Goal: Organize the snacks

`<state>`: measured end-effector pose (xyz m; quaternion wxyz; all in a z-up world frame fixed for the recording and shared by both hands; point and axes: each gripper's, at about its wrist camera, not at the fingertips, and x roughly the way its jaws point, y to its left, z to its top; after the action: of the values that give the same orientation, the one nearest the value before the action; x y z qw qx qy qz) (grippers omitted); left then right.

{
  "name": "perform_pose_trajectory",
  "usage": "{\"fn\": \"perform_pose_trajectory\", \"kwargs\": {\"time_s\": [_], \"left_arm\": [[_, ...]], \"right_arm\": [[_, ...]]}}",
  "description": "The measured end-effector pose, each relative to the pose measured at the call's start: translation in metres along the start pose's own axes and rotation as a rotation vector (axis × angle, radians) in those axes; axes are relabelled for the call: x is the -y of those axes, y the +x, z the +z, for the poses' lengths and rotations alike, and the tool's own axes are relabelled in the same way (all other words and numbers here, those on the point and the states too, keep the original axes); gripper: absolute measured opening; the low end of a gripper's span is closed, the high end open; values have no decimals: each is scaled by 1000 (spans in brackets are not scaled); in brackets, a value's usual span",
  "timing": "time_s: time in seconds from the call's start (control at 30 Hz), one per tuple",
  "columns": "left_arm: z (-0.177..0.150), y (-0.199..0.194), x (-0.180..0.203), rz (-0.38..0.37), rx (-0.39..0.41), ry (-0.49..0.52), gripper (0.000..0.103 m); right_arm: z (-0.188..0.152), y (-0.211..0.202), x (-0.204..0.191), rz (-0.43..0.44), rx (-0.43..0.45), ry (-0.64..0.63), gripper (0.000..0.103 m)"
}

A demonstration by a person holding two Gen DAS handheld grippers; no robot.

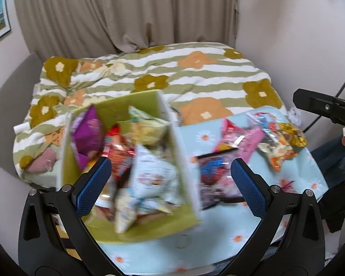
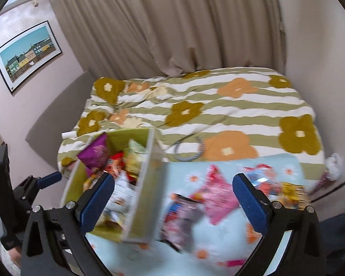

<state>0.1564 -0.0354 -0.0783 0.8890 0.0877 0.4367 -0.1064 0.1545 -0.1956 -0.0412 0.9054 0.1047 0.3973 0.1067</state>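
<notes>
a: step in hand: filling of green box (image 1: 117,230) with snack packets, judged partway done. several packets already inside, among them purple packet (image 1: 87,135), red packet (image 1: 117,154) and white packet (image 1: 154,177); others loose on light blue daisy cloth (image 1: 218,248) to the box's right.

b: location of loose packets: pink packet (image 1: 239,138), dark packet (image 1: 214,170) and yellow packet (image 1: 289,135), all on the cloth near the striped flower duvet (image 1: 207,78). much motion blur; print unreadable.

a: left gripper (image 1: 170,179): blue pads (image 1: 94,184) spread wide, nothing between them, poised above box and cloth. right gripper (image 2: 172,197): likewise spread wide and empty, above the box's right wall and the dark packet.

b: next move, as a judgement: descent onto one loose packet, closure across its narrow width, carry leftward over the box wall.

a: orientation: box's long axis running from near edge toward the duvet, open side up. dark packet's long axis roughly parallel to the box wall; pink packet lying askew, one corner toward the duvet.

b: risk: crinkly film slipping from the pads.
</notes>
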Motion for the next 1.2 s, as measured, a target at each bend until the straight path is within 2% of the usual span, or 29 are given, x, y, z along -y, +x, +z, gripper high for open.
{"fn": "perform_pose_trajectory", "kwargs": {"time_s": [0.3, 0.43, 0.57, 0.87, 1.2], "left_arm": [[-19, 21, 119, -72, -77, -16, 103], [-36, 35, 160, -100, -107, -74, 103], [-55, 53, 191, -96, -164, -115, 103], [-110, 107, 240, -117, -345, -175, 103], [-141, 148, 264, -79, -437, -205, 103]], "right_arm": [[-27, -40, 104, -36, -4, -18, 102], [-39, -45, 140, -36, -21, -39, 103], [-47, -34, 172, -34, -61, -48, 102], [-64, 14, 217, -5, -137, -17, 102], [-74, 60, 238, 12, -202, -9, 100]]}}
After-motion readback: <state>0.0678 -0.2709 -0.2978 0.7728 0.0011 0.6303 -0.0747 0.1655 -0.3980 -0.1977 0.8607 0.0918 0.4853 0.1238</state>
